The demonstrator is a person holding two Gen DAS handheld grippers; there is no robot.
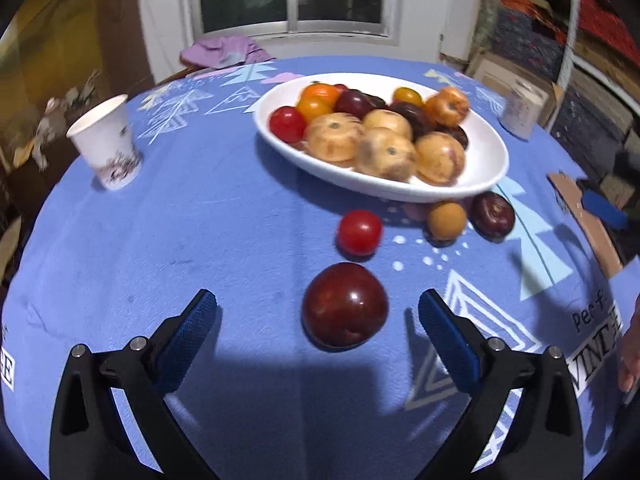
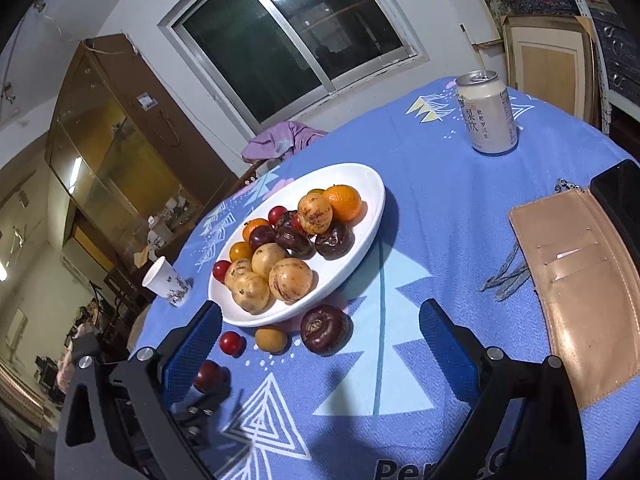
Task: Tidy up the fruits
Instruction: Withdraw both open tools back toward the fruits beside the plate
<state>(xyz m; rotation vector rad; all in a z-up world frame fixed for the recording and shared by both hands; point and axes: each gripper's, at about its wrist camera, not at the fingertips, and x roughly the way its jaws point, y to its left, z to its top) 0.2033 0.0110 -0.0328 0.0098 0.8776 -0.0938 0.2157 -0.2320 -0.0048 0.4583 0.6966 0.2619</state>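
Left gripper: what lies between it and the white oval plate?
In the left wrist view, a dark red plum, then a small red tomato.

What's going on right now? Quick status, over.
Left gripper open, lined up on dark red plum. Right gripper open, empty. Three more fruits loose beside white bowl. Path clear.

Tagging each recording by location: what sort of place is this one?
Probably a lived-in home dining area: a round table under a blue patterned tablecloth, a sliding glass window and a wooden glass-fronted cabinet.
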